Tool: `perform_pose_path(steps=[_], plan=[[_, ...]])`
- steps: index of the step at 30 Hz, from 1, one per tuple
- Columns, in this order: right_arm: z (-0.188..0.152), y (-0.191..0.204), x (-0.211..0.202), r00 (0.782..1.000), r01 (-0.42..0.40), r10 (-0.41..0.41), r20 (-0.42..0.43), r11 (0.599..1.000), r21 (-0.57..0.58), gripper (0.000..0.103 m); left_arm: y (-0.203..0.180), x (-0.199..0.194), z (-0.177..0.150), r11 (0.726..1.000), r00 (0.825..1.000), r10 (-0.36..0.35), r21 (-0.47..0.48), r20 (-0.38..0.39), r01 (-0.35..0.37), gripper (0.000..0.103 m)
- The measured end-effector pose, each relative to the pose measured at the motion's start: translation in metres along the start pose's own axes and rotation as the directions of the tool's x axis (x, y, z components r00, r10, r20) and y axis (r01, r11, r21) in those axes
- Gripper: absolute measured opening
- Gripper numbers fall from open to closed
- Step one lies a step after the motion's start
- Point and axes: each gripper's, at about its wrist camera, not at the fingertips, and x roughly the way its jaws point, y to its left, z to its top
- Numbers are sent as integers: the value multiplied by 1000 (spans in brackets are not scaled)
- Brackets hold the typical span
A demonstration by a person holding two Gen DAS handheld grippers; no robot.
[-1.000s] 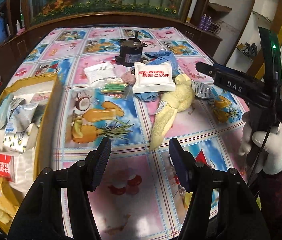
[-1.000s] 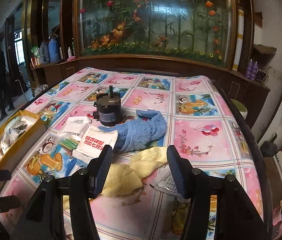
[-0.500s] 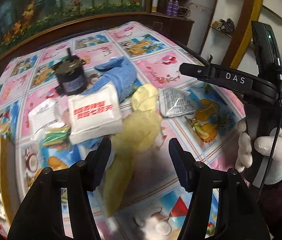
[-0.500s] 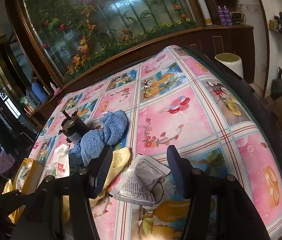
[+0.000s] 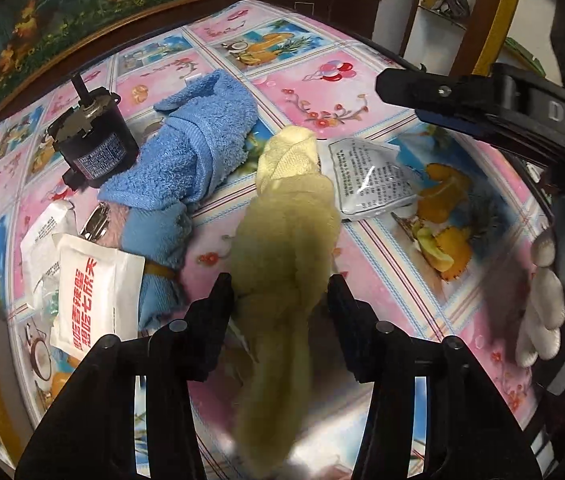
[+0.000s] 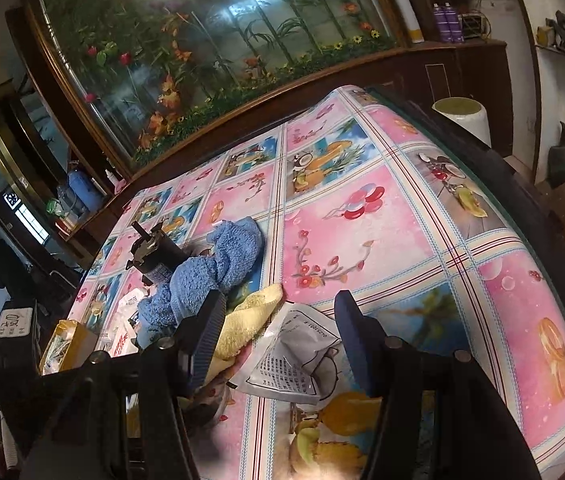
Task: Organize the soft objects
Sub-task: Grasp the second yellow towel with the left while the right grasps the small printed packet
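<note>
A long yellow cloth point(image 5: 286, 240) lies on the patterned tablecloth point(image 5: 382, 256), its far end beside a crumpled blue towel point(image 5: 194, 152). My left gripper point(image 5: 280, 292) points steeply down over the yellow cloth, which lies between its jaws. The jaws are closing, their pads right at the cloth's edges without squeezing it. My right gripper point(image 6: 280, 312) stands open above a white printed packet point(image 6: 294, 356), with the yellow cloth point(image 6: 246, 320) and the blue towel point(image 6: 218, 264) to its left. A white-gloved hand point(image 5: 550, 308) holds it.
A black motor point(image 5: 94, 144) stands against the blue towel's far left. White sachets, one with red lettering point(image 5: 90, 292), lie left of the cloths. A yellow box point(image 6: 70, 340) of packets sits at the table's left edge. A dark wooden cabinet runs behind the table.
My left gripper has swung right from near the yellow box and come down over the yellow cloth, its jaws narrowing. My right gripper has rolled and settled above the printed packet.
</note>
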Motion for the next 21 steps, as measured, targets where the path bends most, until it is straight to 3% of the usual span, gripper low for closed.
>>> perform_pose_path(steps=[4, 6, 11, 12, 14, 16, 17, 18, 20, 21], plan=[[1, -4, -1, 1000, -4, 4, 4, 1000, 20, 57, -4, -16, 2, 999, 998, -49, -17, 48, 49, 50], [2, -5, -1, 1000, -5, 5, 5, 1000, 28, 57, -7, -11, 7, 1000, 998, -20, -15, 53, 21, 61], [1, -9, 1, 1000, 8, -8, -4, 999, 41, 59, -10, 20, 15, 1000, 1000, 24, -18, 10, -23, 65], [2, -10, 2, 1000, 12, -12, -6, 999, 42, 59, -13, 20, 15, 999, 998, 50, -6, 40, -50, 72], [1, -11, 4, 1000, 9, -9, -16, 999, 49, 59, -13, 23, 15, 999, 999, 35, -25, 41, -34, 78], [1, -11, 7, 999, 7, -5, -32, 999, 53, 60, -15, 23, 15, 999, 998, 47, -24, 49, -46, 79], [0, -11, 9, 999, 8, -6, -44, 999, 52, 60, -14, 23, 15, 999, 998, 46, -29, 49, -44, 78], [-1, -11, 12, 998, 12, -10, -57, 999, 51, 61, -13, 22, 15, 998, 998, 50, -38, 45, -48, 71], [-3, -9, 17, 997, 22, -19, -81, 999, 46, 61, -9, 17, 13, 998, 998, 43, -52, 54, -41, 43], [-4, -9, 19, 995, 28, -24, -93, 999, 40, 61, -5, 15, 12, 997, 998, 29, -76, 50, -25, 43]])
